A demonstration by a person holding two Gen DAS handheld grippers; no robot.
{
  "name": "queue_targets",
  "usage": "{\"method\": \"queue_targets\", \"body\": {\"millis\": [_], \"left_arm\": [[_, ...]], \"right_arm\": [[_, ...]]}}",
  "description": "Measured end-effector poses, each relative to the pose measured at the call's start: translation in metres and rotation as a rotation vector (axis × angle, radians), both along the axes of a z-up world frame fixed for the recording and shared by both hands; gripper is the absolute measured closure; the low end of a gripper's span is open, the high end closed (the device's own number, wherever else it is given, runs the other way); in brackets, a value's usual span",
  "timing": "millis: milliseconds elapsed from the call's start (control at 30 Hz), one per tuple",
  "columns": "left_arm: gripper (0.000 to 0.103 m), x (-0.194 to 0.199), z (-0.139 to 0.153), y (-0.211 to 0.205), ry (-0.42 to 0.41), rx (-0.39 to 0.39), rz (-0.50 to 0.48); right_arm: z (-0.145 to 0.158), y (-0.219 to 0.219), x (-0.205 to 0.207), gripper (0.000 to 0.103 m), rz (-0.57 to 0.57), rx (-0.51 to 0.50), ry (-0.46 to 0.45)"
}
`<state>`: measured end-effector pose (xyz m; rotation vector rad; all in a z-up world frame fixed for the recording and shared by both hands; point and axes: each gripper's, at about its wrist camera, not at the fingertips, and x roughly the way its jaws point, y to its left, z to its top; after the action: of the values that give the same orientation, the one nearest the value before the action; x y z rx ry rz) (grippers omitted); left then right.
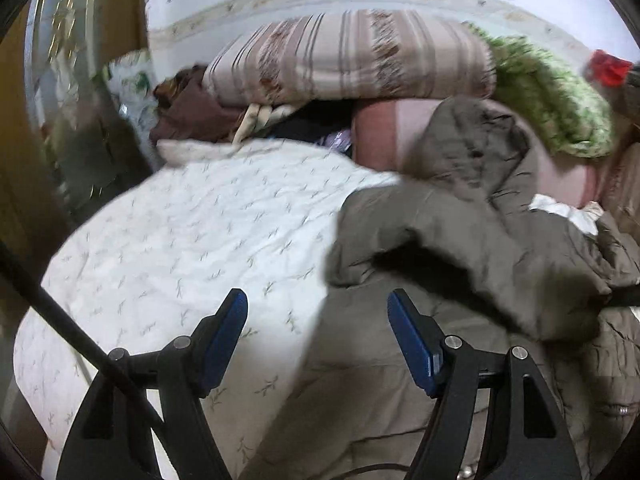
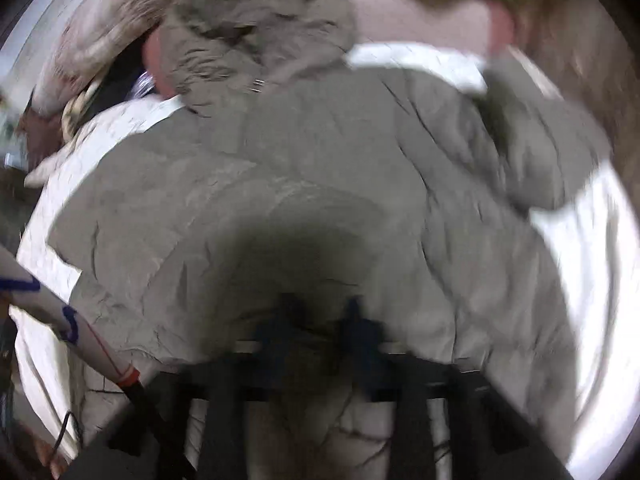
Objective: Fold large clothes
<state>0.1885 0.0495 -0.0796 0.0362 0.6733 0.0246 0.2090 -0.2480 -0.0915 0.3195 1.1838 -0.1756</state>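
On the white leaf-print bedspread [image 1: 180, 232]: one grey-brown padded coat [image 2: 320, 168], spread rumpled. Left gripper [image 1: 318, 312] — jaws apart, empty, above the coat's edge. Right gripper [image 2: 320, 328] — blurred, jaws together, whether on coat fabric I cannot tell. Advice: lift slowly, keeping the fold line straight.

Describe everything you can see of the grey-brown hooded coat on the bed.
The grey-brown hooded coat is puffy, quilted and crinkled, of what looks like thin shell fabric. It lies spread on the white leaf-print quilt, hood toward the pink bolster, one sleeve folded across its body. The right gripper is blurred at its near hem; whether it pinches fabric is unclear. The open left gripper touches nothing.
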Motion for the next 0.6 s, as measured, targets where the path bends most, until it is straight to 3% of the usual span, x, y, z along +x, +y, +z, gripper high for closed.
{"method": "queue_targets", "body": {"millis": [167,267,433,600], "left_arm": [[0.031,0.006,0.002,0.005,0.002,0.014,0.012],[0.031,0.013,-0.002,0.004,0.027,0.001,0.005],[0.031,0.026,-0.022,-0.004,0.116,-0.002,-0.012],[0.031,0.039,-0.039,-0.012,0.189,-0.016,-0.021]], "right_arm": [[0.044,-0.020,0.029,0.096,-0.028,-0.234,-0.055],[0.053,-0.043,0.047,0.096,-0.088,-0.311,-0.054],[0.016,-0.070,0.070,0.099,-0.147,-0.373,0.043],[-0.039,-0.079,0.073,0.099,-0.164,-0.290,0.124]]}}
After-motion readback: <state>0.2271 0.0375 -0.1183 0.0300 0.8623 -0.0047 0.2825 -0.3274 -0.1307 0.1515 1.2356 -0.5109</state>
